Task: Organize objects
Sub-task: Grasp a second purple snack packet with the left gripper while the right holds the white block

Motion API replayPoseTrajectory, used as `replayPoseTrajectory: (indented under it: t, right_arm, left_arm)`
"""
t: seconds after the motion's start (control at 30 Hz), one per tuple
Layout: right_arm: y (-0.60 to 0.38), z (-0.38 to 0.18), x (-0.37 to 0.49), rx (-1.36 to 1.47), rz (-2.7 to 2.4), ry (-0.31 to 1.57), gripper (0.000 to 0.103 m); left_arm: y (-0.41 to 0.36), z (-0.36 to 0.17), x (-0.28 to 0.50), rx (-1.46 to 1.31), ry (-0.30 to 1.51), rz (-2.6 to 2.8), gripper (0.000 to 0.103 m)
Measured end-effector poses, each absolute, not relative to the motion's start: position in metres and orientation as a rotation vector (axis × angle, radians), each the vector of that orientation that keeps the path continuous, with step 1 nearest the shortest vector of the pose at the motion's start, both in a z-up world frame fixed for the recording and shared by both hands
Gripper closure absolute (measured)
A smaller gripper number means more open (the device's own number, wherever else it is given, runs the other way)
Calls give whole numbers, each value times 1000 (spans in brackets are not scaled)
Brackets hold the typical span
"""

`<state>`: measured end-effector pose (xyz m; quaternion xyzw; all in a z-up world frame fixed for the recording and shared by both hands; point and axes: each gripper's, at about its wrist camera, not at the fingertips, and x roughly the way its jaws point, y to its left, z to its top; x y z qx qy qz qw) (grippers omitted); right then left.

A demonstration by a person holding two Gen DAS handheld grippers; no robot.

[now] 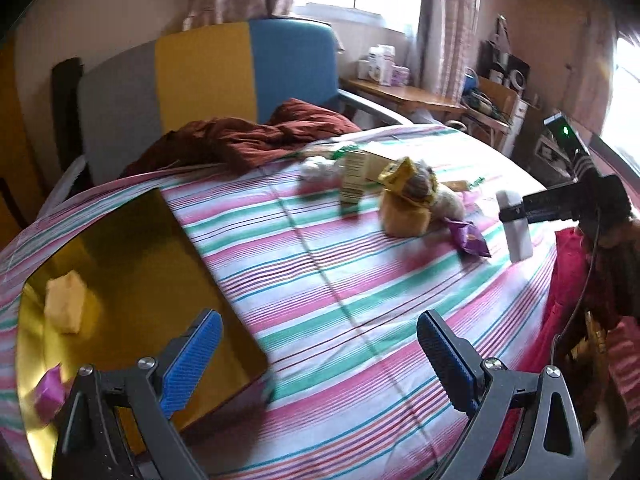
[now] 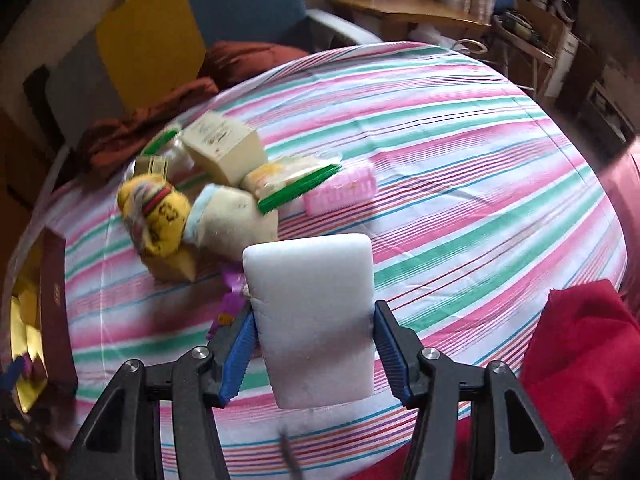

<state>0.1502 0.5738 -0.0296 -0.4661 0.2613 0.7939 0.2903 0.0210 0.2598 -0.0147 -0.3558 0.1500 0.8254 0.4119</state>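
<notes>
My right gripper (image 2: pixel 314 332) is shut on a white foam sponge block (image 2: pixel 312 312) and holds it above the striped bed; it also shows in the left wrist view (image 1: pixel 516 224), held at the right. My left gripper (image 1: pixel 320 356) is open and empty, beside the near corner of a gold-lined box (image 1: pixel 132 264). The box holds a yellow sponge (image 1: pixel 66 302) and a pink item (image 1: pixel 50 394). A pile of objects lies mid-bed: a yellow packet (image 2: pixel 158 216), a cream soft toy (image 2: pixel 236 216), a cream carton (image 2: pixel 224 146), a pink packet (image 2: pixel 344 190) and a purple wrapper (image 1: pixel 466 234).
The striped bedsheet (image 1: pixel 340 280) covers the bed. A rust-brown blanket (image 1: pixel 240 140) lies at the head by a blue, yellow and grey headboard (image 1: pixel 208 76). A red cloth (image 2: pixel 580 360) sits at the right edge. A wooden desk (image 1: pixel 404 96) stands beyond.
</notes>
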Motion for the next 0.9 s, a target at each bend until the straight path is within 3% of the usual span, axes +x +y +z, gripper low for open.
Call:
replayPoseTrajectory:
  t: [0.4, 0.67, 0.9]
  right_arm:
    - [583, -22, 171, -1041, 2138, 800, 46]
    - [586, -18, 184, -928, 2161, 886, 46]
    - [589, -17, 190, -883, 2178, 930, 46]
  left_arm:
    - [323, -36, 17, -975, 378, 1954, 7]
    - [372, -49, 22, -973, 414, 1847, 28]
    - [424, -53, 31, -949, 435, 1758, 30]
